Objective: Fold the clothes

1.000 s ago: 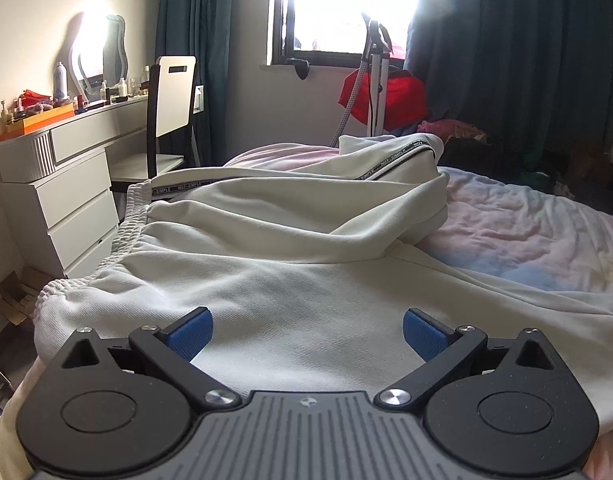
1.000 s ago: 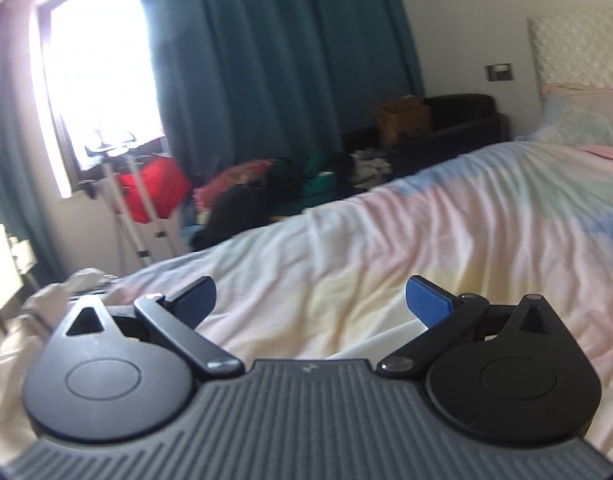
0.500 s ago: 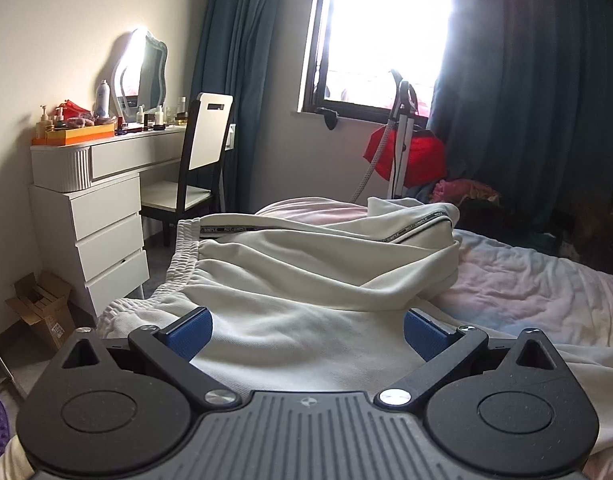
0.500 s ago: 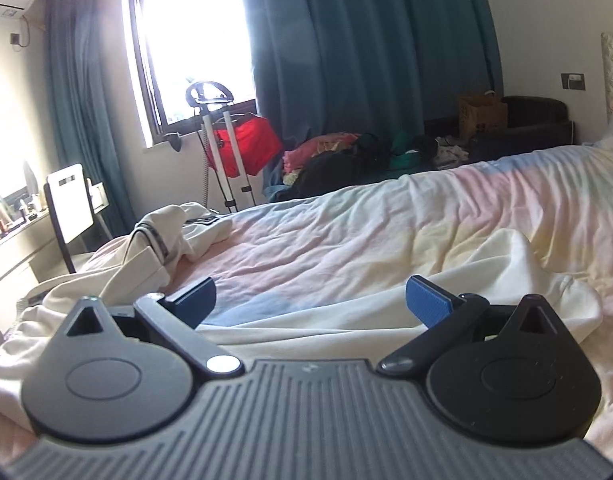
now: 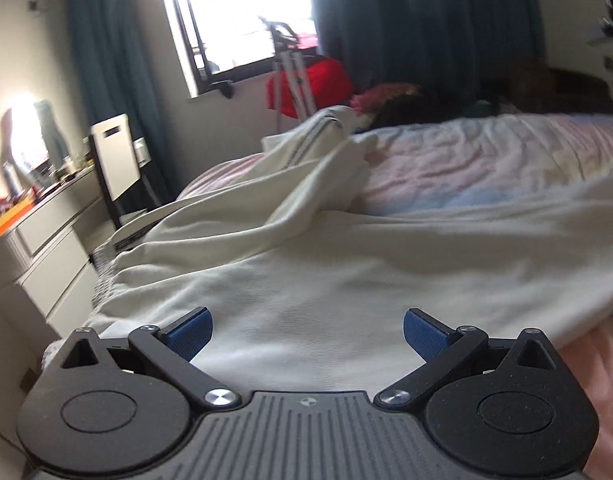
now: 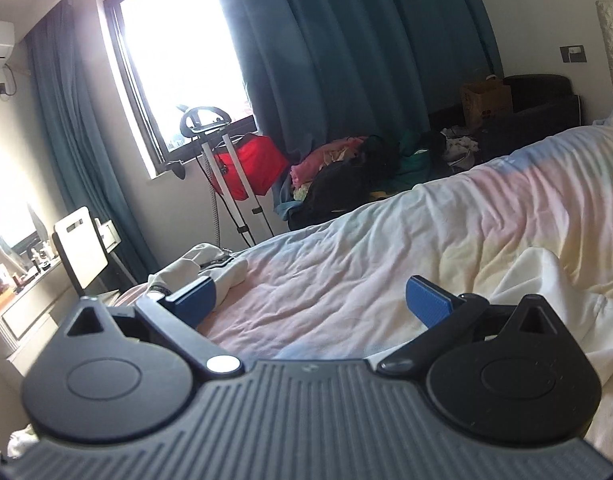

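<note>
Tongs of both hands gape; left tongs [image 5: 304, 330] over cream garment [image 5: 326, 264].

Home bedroom: bed [image 6: 446, 240], dresser [image 5: 46, 248], curtains [image 6: 346, 60].

Crumpled cream garment [image 5: 306, 248] on bed.

Garment [image 5: 346, 280] spread on bed [image 5: 486, 168] — dresser [image 5: 46, 240] left, window [image 5: 242, 12] behind
</note>
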Available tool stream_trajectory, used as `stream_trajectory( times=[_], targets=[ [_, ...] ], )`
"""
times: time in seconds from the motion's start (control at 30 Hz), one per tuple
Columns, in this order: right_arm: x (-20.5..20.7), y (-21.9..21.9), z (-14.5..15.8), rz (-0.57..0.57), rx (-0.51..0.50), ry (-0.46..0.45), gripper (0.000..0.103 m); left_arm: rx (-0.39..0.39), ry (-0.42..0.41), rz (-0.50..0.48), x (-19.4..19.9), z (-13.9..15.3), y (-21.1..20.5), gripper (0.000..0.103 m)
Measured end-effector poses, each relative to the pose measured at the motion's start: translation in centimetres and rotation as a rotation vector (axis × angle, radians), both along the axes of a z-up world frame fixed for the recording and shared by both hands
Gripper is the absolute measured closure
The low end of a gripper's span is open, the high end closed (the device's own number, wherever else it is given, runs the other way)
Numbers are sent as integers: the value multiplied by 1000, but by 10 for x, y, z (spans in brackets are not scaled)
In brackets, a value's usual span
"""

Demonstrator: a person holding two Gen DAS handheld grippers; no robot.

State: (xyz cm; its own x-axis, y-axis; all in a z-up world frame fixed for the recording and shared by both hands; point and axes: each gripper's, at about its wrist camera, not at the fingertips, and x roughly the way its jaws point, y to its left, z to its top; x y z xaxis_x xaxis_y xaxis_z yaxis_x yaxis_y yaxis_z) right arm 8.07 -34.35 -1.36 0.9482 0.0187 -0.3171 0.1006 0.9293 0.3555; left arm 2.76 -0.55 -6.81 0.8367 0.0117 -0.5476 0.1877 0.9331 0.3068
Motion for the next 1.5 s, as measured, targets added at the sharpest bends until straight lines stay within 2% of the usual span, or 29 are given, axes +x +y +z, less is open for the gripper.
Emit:
stream_trajectory(
  times=[0.1,0.23,0.33,0.47,0.63,0.73,0.83,0.93,1.0,1.03,1.1,1.13,1.23,1.33,1.5],
  targets=[
    [4,-13,-18,-6,-2,-5,0,77,4,-132,25,-10,-30,1],
    [20,-22,-48,-102,-140,70,0,114,-65,-261,79,-15,-73,1],
    [25,-39,-53,-180,-106,51,0,112,-91,-276,135,-20,-110,1],
    [17,-61,-56,-310,-65,-21,0,72,-106,-201,230,-24,-155,1],
    [22,-89,-81,-411,7,-23,0,103,-181,29,355,-41,-186,1],
    [36,-98,-107,-452,77,66,0,145,-171,169,421,-60,-192,1],
    [51,-96,-127,-438,117,128,0,152,-147,264,460,-73,-186,4],
    [61,-87,-130,-425,68,124,0,111,-160,312,479,-76,-173,6],
    [64,-84,-131,-420,55,121,0,98,-175,350,487,-75,-167,20],
    [66,-82,-131,-418,49,121,0,77,-180,364,489,-74,-163,33],
    [70,-83,-132,-418,45,129,0,4,-168,315,491,-71,-157,61],
    [69,-83,-131,-419,44,126,0,-8,-158,301,490,-69,-156,80],
    [66,-81,-128,-422,35,111,0,-29,-161,270,484,-56,-157,94],
    [67,-79,-123,-411,12,88,0,-71,-185,203,465,-29,-168,95],
    [67,-78,-115,-418,-2,70,0,-166,-196,28,421,31,-205,95]
  ],
)
